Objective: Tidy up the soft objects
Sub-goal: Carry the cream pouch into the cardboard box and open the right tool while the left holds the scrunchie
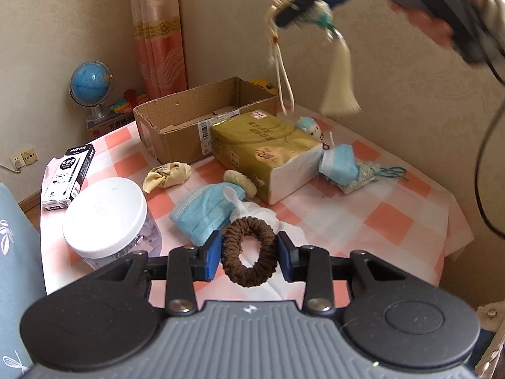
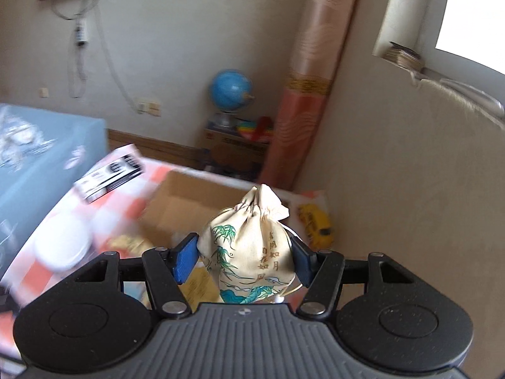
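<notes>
My left gripper point(image 1: 249, 251) is shut on a brown scrunchie point(image 1: 249, 252), held just above the checked tablecloth point(image 1: 363, 218). My right gripper point(image 2: 246, 257) is shut on a cream drawstring pouch point(image 2: 249, 246) printed with green bamboo; it hangs in the air over the open cardboard box point(image 2: 180, 205). In the left wrist view the right gripper point(image 1: 303, 9) is high at the top right, with a cream tassel point(image 1: 339, 85) and a cord dangling from the pouch. On the table lie two blue face masks point(image 1: 202, 211) point(image 1: 339, 164), a yellow scrunchie point(image 1: 167, 175) and a tissue pack point(image 1: 271, 154).
The cardboard box point(image 1: 176, 123) stands at the back of the table. A white-lidded jar point(image 1: 104, 214) and a black-and-white carton point(image 1: 68, 177) are at the left. A small blue plush point(image 1: 307, 124) and a knitted pouch point(image 1: 363, 177) lie right of the tissues. A globe point(image 1: 90, 85) stands behind.
</notes>
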Available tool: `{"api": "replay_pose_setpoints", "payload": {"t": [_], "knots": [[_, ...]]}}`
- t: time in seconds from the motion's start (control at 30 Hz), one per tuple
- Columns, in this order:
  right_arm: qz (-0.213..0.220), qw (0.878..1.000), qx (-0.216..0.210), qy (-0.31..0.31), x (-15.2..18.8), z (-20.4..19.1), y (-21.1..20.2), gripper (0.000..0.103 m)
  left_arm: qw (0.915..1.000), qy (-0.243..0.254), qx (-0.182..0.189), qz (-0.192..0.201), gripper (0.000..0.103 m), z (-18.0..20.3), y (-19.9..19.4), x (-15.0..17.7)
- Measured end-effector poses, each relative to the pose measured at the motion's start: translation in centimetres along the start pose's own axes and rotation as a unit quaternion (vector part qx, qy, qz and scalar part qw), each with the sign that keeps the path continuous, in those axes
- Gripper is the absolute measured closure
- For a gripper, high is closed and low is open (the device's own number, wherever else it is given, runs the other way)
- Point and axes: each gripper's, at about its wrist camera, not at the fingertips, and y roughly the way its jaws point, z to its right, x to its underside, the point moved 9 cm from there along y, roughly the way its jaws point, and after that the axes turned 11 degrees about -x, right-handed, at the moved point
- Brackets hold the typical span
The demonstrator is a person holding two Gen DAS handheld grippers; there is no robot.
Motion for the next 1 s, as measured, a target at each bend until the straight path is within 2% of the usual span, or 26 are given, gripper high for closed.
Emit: {"api": "replay_pose_setpoints", "payload": {"t": [0.13,0.33,0.5,0.6,0.73,0.87,1.0], "knots": [[0.008,0.999,0.034,0.025,-4.1,2.0,2.5,0.037,0.9999,-0.010,0.003,-0.002,0.067,-0.5,0.7,-0.1],[-0.044,0.990,0.002,0.133,-6.1,4.1,7.8,0.037,0.9996,-0.025,0.002,-0.012,0.067,-1.4,1.6,0.3],[-0.093,0.968,-0.035,0.232,-5.4,4.5,11.5,0.037,0.9992,-0.035,-0.002,-0.018,0.067,-2.2,2.3,0.7],[-0.109,0.952,-0.038,0.282,-4.5,4.9,13.2,0.037,0.9990,-0.040,-0.003,-0.020,0.067,-2.4,2.5,0.8],[-0.104,0.958,-0.027,0.266,-4.4,5.1,14.2,0.037,0.9987,-0.045,-0.005,-0.021,0.067,-2.7,2.6,0.9],[-0.092,0.969,-0.065,0.220,-5.6,3.8,14.8,0.037,0.9983,-0.052,-0.009,-0.025,0.067,-3.1,3.0,1.2],[-0.067,0.981,-0.112,0.144,-7.1,0.8,13.9,0.037,0.9979,-0.056,-0.009,-0.029,0.067,-3.3,3.4,1.3]]}}
